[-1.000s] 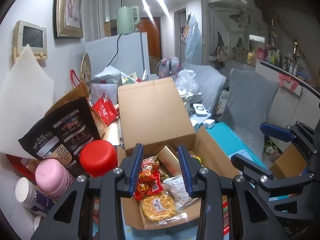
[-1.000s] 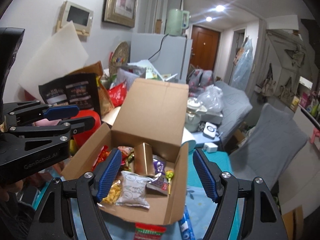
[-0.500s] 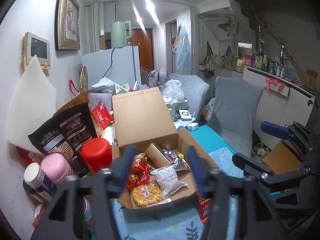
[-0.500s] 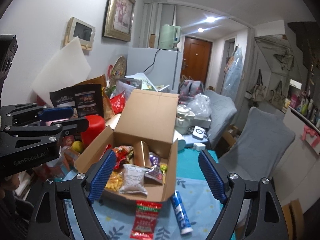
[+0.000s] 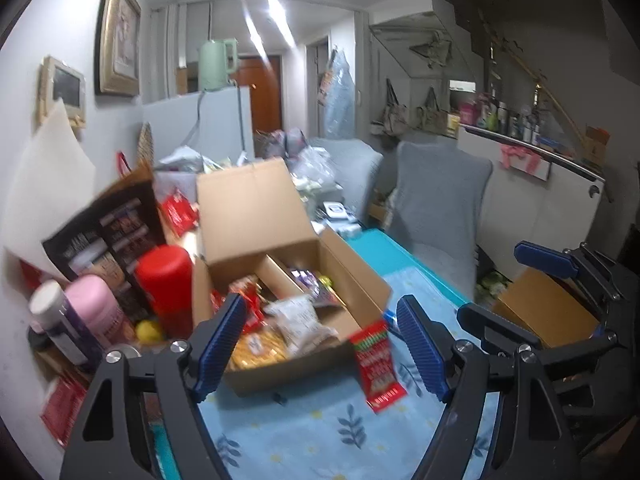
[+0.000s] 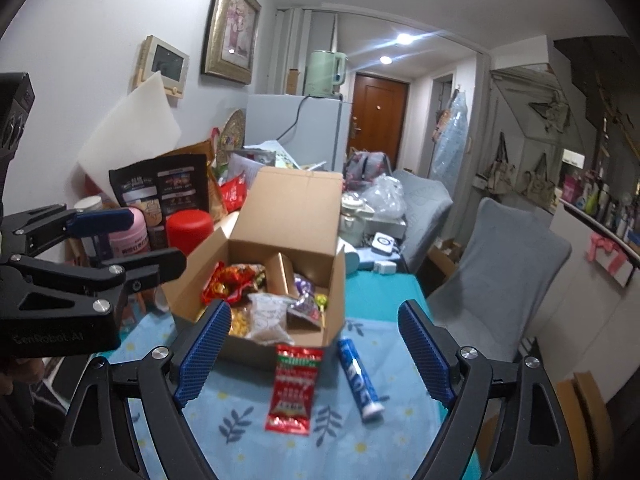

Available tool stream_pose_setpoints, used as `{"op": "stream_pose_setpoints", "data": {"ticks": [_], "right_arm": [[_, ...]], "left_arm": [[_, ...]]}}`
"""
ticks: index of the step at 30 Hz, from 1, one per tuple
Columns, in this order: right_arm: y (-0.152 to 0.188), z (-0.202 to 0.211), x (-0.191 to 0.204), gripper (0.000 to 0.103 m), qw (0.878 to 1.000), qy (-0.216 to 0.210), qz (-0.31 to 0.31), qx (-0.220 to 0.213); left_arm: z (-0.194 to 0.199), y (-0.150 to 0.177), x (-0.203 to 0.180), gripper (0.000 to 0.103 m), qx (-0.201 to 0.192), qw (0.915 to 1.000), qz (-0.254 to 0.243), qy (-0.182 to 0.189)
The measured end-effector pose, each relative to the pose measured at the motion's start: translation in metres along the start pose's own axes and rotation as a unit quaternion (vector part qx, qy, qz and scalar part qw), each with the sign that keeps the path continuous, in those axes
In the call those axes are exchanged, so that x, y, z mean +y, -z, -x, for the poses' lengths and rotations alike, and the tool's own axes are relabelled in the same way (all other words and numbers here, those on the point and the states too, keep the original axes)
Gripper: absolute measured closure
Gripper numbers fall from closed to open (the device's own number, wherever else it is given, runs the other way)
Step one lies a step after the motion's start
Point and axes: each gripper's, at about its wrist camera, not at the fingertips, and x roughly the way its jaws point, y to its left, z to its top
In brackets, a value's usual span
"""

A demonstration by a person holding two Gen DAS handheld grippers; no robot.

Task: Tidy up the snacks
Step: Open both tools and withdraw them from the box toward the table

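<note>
Brown cardboard box (image 6: pixel 294 204), light blue tablecloth with dark blue leaves and yellow dots (image 6: pixel 240 420), red shiny snack packet with green stripe (image 6: pixel 295 388), blue tube with white letters (image 6: pixel 358 376), red round canister (image 6: pixel 189 230), pink jar (image 5: pixel 96 312), grey chair (image 6: pixel 508 268)

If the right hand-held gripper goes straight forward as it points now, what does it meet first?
Probably the red packet lying on the tablecloth between its open fingers, just before the cardboard box; depth is unclear.
</note>
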Motion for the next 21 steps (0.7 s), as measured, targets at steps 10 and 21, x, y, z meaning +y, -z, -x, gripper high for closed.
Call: {"op": "stream_pose_setpoints", "data": {"ticks": [10, 21], "right_arm": [[0.047, -0.004, -0.007, 0.017, 0.999, 0.01, -0.025, 0.041], [0.092, -0.029, -0.022, 0.017, 0.994, 0.016, -0.051, 0.09]], "left_arm": [[-0.021, 0.037, -0.013, 0.025, 0.043, 0.9987, 0.002, 0.027], [-0.062, 0.071, -0.022, 0.025, 0.103, 0.994, 0.013, 0.033]]}}
